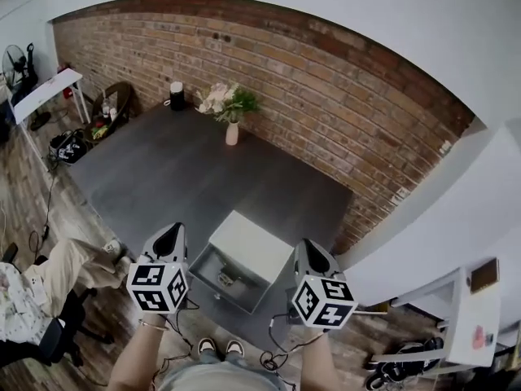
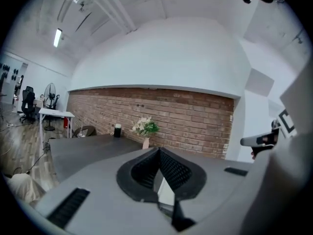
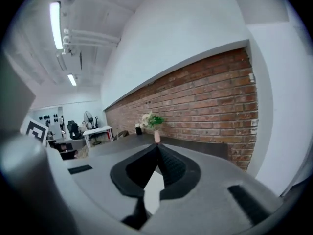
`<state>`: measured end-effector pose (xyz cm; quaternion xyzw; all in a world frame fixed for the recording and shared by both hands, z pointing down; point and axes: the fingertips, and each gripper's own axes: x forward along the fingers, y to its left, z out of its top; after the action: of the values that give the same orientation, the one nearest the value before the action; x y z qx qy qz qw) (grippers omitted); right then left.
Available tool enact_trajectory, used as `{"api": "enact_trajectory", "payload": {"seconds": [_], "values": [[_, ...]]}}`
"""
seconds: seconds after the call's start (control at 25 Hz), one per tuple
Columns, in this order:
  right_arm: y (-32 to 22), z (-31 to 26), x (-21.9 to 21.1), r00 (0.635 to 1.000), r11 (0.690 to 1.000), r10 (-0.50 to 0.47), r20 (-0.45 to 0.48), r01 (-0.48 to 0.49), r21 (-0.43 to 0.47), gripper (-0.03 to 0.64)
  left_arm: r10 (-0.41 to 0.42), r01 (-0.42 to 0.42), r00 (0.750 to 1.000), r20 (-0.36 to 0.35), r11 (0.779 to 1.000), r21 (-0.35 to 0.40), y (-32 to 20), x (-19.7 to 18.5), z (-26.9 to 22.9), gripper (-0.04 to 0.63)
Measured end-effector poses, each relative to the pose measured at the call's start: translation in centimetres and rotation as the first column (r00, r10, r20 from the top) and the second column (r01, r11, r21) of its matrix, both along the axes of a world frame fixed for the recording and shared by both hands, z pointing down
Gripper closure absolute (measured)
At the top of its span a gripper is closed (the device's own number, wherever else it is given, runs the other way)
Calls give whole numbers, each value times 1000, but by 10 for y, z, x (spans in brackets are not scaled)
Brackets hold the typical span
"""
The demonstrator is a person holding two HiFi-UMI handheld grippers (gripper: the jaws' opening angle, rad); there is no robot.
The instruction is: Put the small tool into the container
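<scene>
Small tool [image 1: 226, 279] appears to lie inside the open grey container [image 1: 203, 264], below and between the left claw [image 1: 172, 233] and right claw [image 1: 308, 247], both fully closed and empty; any careless descent could strike the container and spill it.

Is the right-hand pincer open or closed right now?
Shut. The right gripper has both jaws meeting at the tips, with nothing between them.

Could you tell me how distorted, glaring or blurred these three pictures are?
Head view: strong fisheye, the brick wall bows into an arc. Left gripper view: dark round corners, ceiling light glares. Right gripper view: same dark corners, light strip blown out, wall tilted.
</scene>
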<state>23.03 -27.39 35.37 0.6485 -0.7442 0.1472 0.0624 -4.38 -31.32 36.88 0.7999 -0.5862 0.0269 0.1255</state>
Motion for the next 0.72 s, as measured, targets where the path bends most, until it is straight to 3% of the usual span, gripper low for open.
{"api": "enact_trajectory", "payload": {"seconds": [0.16,0.32,0.72], "values": [[14,-17,39,993,988,118,-23,-115,104,614,10,-10,1000,9,998,58,-8,10,-26,591],[24,-18,58,978,972,195,-71,-183,151,614,10,-11,1000,12,997,71,-10,14,-31,591],[26,-25,57,973,966,204,-105,-183,180,615,0,-1,1000,14,998,58,-8,14,-25,591]]}}
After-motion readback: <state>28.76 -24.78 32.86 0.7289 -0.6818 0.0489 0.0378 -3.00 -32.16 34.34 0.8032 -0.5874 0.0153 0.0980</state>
